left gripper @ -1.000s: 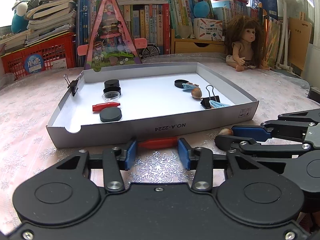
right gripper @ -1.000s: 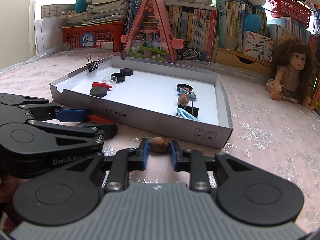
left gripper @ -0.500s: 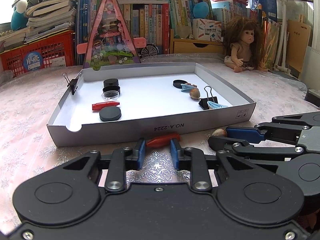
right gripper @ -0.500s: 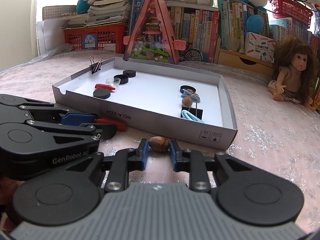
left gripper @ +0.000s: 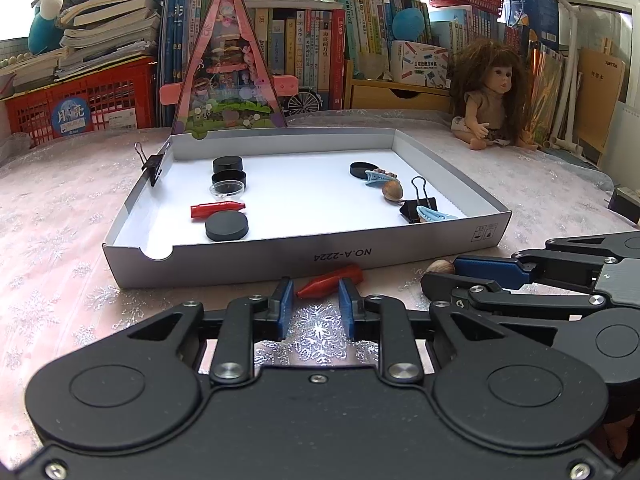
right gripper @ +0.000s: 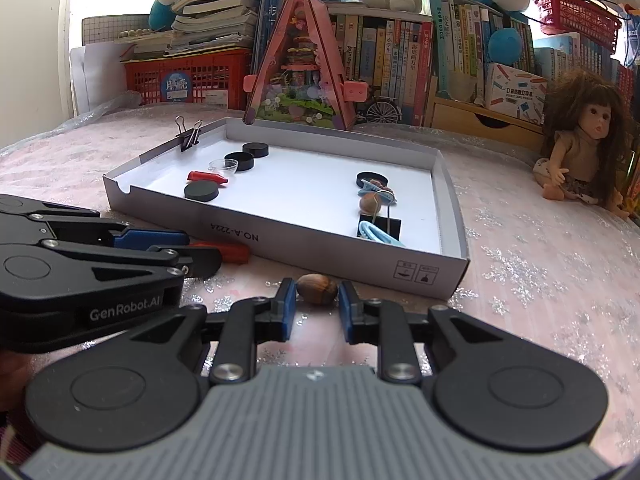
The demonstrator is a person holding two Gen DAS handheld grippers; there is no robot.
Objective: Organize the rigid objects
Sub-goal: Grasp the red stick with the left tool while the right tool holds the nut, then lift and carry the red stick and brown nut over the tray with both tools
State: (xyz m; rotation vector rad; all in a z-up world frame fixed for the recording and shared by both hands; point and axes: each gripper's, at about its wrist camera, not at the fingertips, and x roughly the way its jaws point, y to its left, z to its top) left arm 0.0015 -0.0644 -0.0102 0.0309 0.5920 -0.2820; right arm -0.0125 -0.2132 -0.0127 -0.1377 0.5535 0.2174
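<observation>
Left fingers (left gripper: 314, 294) pinch the red peg (left gripper: 330, 276); right fingers (right gripper: 318, 300) clasp the nut (right gripper: 317, 289) beside the tray (right gripper: 320, 246)

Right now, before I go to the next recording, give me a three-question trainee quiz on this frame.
1. True or false: the left gripper is shut on the red peg lying outside the cardboard tray.
2. What sits between the right gripper's pads? A) blue clip B) nut C) black disc
3. How many black discs lie in the tray?

Key:
1. True; its jaws have just been closing on the peg.
2. B, the nut, on the tablecloth by the tray's near wall.
3. Four: three on the tray's left side, one on its right.
</observation>
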